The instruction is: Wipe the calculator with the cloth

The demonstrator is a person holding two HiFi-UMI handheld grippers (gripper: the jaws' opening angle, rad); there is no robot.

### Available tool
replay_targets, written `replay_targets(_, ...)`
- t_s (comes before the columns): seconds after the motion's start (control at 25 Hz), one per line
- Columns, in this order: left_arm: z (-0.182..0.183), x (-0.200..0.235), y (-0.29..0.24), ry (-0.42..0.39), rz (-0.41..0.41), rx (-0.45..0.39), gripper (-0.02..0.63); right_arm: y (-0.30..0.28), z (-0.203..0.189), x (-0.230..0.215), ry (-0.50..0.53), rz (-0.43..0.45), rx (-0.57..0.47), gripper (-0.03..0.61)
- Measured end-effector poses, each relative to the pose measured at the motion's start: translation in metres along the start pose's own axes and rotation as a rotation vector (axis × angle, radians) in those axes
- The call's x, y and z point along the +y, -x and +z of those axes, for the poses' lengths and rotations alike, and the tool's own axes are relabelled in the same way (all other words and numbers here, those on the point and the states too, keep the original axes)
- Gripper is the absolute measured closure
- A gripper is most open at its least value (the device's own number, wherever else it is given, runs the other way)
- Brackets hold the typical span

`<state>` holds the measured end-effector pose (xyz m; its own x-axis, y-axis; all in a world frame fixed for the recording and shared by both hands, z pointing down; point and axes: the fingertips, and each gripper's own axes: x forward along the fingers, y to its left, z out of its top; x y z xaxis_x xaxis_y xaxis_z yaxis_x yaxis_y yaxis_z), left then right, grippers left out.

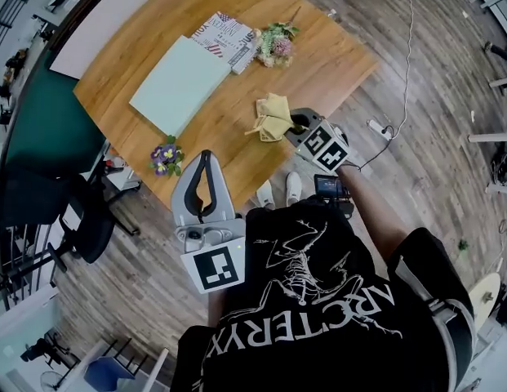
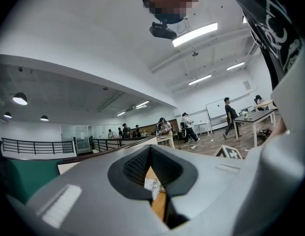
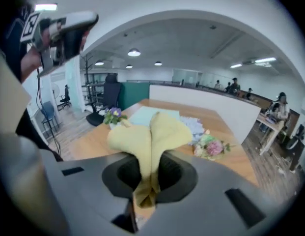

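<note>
A yellow cloth (image 1: pixel 272 118) hangs bunched over the near part of the wooden table (image 1: pixel 335 64). My right gripper (image 1: pixel 296 126) is shut on its near end. In the right gripper view the cloth (image 3: pixel 151 137) rises in two lobes from between the jaws of that gripper (image 3: pixel 146 183). My left gripper (image 1: pixel 206 157) is held off the table's near edge, jaws closed at the tip with nothing in them; in its own view the left gripper (image 2: pixel 150 152) points up into the room. A small pale oblong (image 1: pixel 242 59) by a printed booklet (image 1: pixel 223 33) may be the calculator; I cannot tell.
A pale green mat (image 1: pixel 178 83) lies at the table's middle left. A pink and green bouquet (image 1: pixel 275 43) sits at the far side and a purple flower bunch (image 1: pixel 165 158) at the near left edge. An office chair (image 1: pixel 82 219) stands left of me.
</note>
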<state>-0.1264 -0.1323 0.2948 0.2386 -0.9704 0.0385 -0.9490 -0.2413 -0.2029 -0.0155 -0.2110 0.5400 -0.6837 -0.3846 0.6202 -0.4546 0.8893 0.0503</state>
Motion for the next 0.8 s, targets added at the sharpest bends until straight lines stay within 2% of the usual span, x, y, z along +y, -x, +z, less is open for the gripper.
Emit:
replay_targets(0.16,0.006,-0.008,-0.011,-0.016,-0.035,-0.017,0.604,0.072,0.041,-0.053,-0.111,-0.218,-0.212,0.525)
replay_targets(0.28,0.013,-0.014,-0.018,-0.022,-0.057,-0.038,0.604,0.143,0.07,-0.081,-0.167,-0.394,-0.421,0.526)
replay_targets(0.4,0.021,-0.021,-0.026,-0.03,-0.083,-0.052,0.604,0.21,0.094,-0.09,-0.149,-0.553,-0.588,0.525)
replay_targets(0.52,0.021,-0.028,-0.034,-0.028,-0.103,-0.05,0.604,0.257,0.106,-0.091,-0.091,-0.715,-0.679,0.525)
replay_targets(0.6,0.019,-0.031,-0.038,-0.029,-0.11,-0.049,0.604,0.274,0.109,-0.088,-0.096,-0.764,-0.714,0.525)
replay_targets(0.8,0.022,-0.024,-0.046,-0.039,-0.096,-0.065,0.604,0.282,0.12,-0.076,-0.091,-0.757,-0.75,0.525)
